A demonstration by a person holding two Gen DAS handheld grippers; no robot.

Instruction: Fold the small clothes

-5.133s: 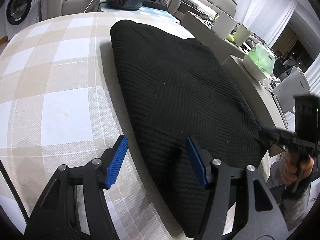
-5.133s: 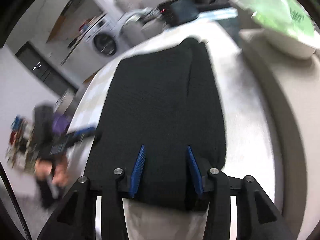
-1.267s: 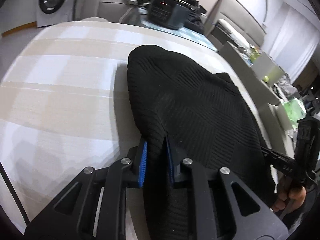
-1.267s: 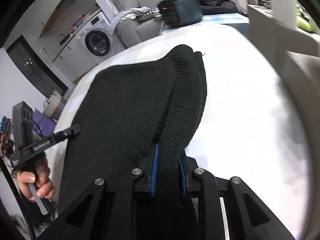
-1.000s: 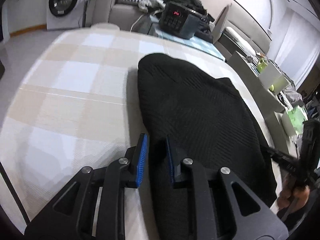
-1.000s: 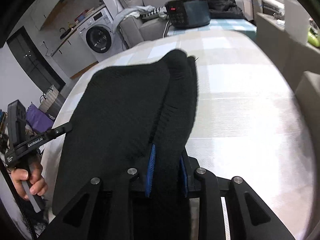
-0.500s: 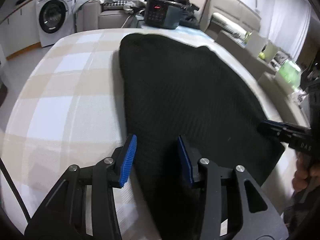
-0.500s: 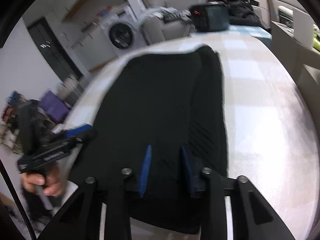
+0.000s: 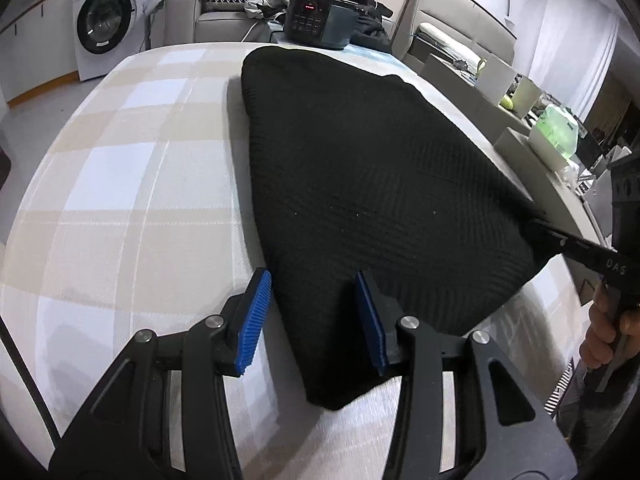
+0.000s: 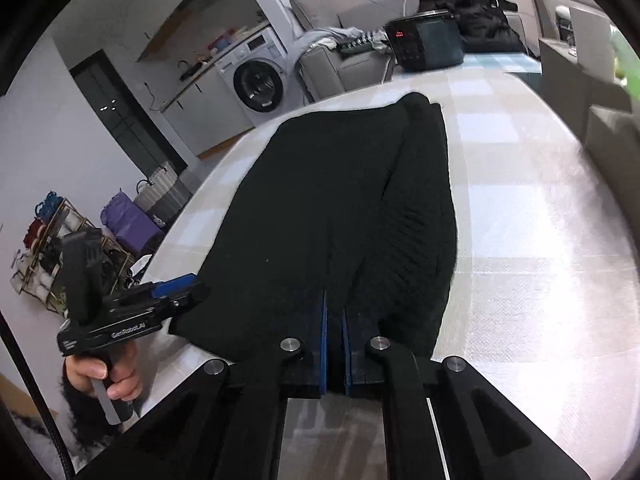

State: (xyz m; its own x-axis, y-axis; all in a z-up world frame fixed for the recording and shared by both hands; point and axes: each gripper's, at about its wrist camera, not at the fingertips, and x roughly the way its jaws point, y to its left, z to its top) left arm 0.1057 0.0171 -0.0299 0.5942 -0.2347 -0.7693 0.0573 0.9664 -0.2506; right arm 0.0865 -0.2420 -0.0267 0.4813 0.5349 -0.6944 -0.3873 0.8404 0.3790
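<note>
A black ribbed knit garment point(image 9: 360, 168) lies flat on the checked tablecloth point(image 9: 120, 168), folded lengthwise. My left gripper point(image 9: 316, 316) is open, its blue pads either side of the garment's near left corner. My right gripper point(image 10: 335, 344) is shut on the garment's near edge point(image 10: 344, 208), pads pressed together over a pinch of knit. In the right wrist view the left gripper point(image 10: 176, 292) sits at the garment's left corner. In the left wrist view the right gripper point(image 9: 576, 248) reaches the garment's right corner.
A dark box with red digits point(image 9: 316, 24) stands past the table's far end, with a sofa and a washing machine point(image 9: 104, 28) behind. Grey boxes and a green-topped container point(image 9: 556, 136) line the right side. Shelves and bags point(image 10: 80, 240) stand left of the table.
My left gripper has opened wide and let go of the garment's corner. My right gripper, partly open half a second ago, has shut on the near edge. The garment now lies flat.
</note>
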